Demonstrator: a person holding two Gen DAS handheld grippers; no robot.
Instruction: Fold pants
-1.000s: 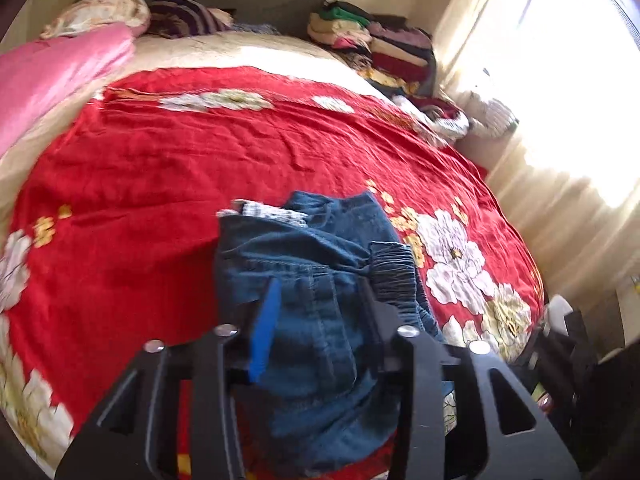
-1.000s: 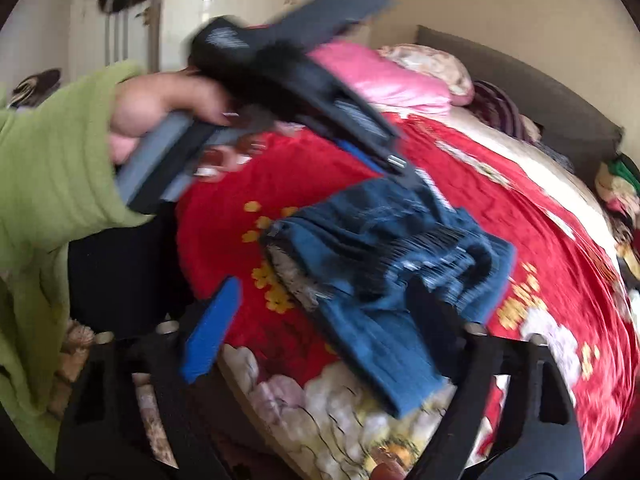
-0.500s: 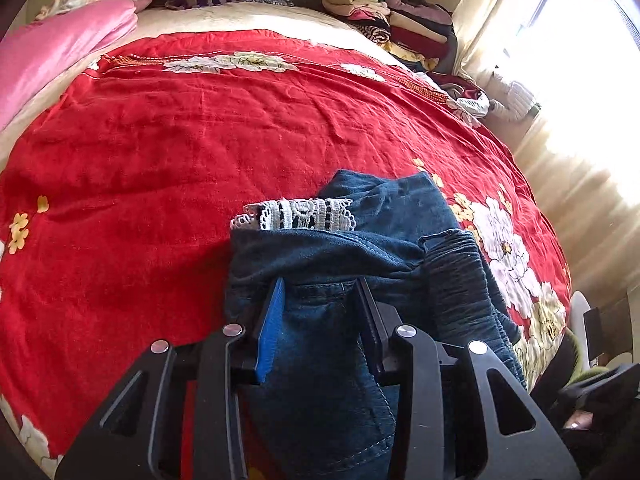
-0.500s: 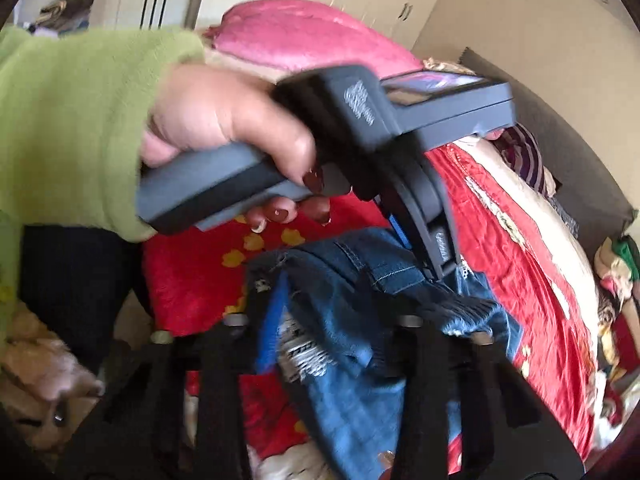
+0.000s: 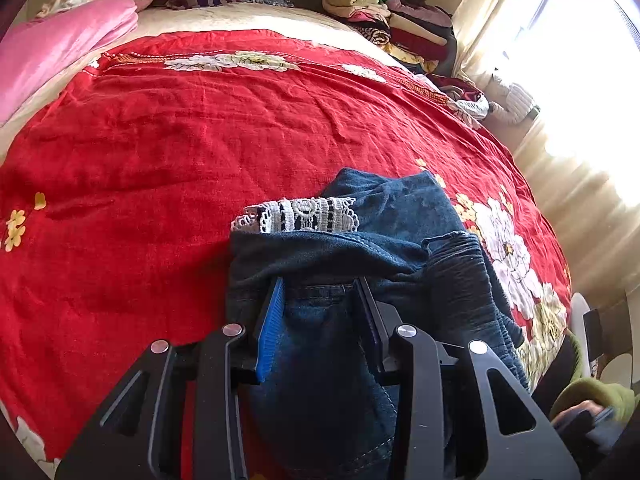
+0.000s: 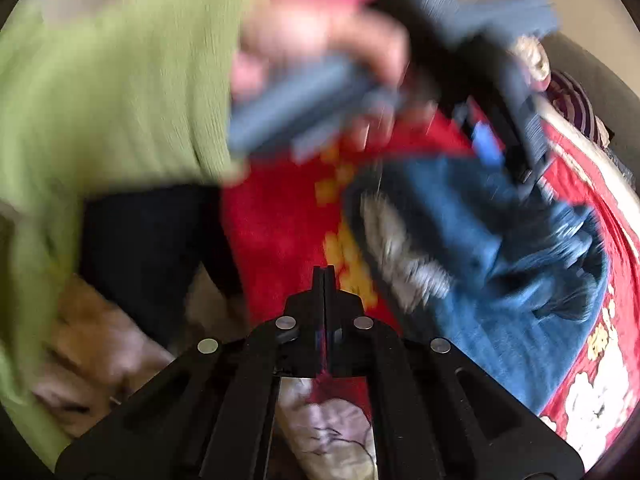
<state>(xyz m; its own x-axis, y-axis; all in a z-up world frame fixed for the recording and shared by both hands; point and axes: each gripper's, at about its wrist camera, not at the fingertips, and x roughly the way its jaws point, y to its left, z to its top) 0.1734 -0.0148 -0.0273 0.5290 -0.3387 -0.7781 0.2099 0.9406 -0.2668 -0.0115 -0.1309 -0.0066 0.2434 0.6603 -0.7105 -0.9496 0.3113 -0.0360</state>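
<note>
Left wrist view, near field: the left gripper [image 5: 320,296] is seen with its jaws parted around a thick bunch of denim, the fabric gathered between the blue pad and the black one; whether the cloth is actually pinched cannot be told. The pants [image 5: 384,248] lie crumpled on the red bedspread [image 5: 200,128], near its closer edge, with a white lace trim [image 5: 296,214] showing at one hem. The denim is judged soft, limp, moderately heavy and non-slip; layers would bunch, so a hold at the ribbed waistband [image 5: 460,280] or a hem is advised. Right wrist view, heavily blurred: the right gripper [image 6: 324,276] is seen fully closed on nothing. Farther off, stacked clothes [image 5: 384,12] are noted.
</note>
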